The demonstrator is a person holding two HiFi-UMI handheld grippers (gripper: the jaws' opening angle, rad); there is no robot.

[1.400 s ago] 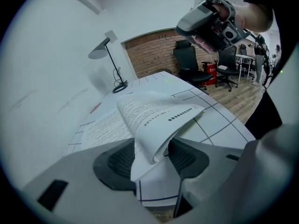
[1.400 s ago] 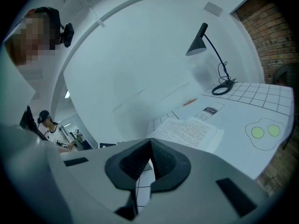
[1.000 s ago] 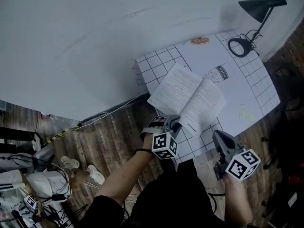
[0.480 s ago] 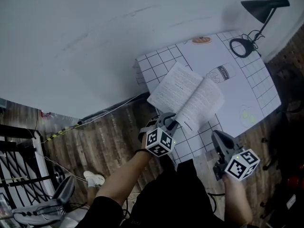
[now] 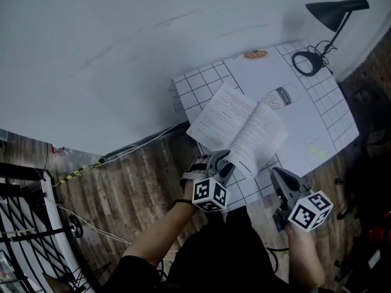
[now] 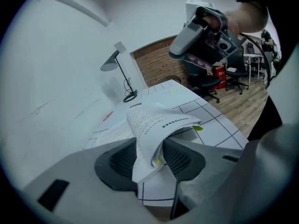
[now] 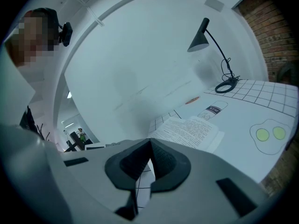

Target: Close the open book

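Note:
An open book (image 5: 238,130) lies face up on the white gridded table (image 5: 317,102). My left gripper (image 5: 223,160) is at the book's near left edge. In the left gripper view a curled bunch of pages (image 6: 154,129) stands up between its jaws (image 6: 152,160). The jaws are opening, and I see a gap beside the paper. My right gripper (image 5: 278,174) hovers off the table's near edge, to the right of the book, shut with nothing in it. Its own view shows the book (image 7: 189,130) ahead past the closed tips (image 7: 150,157).
A black desk lamp (image 5: 333,11) with a round base stands at the table's far right corner. Printed outlines of a milk carton (image 5: 278,95) and green dots (image 5: 316,149) mark the table. Wooden floor and a cable lie to the left of the table.
My left gripper has rolled a little and lifted slightly at the book's near edge. The right gripper has stayed where it was.

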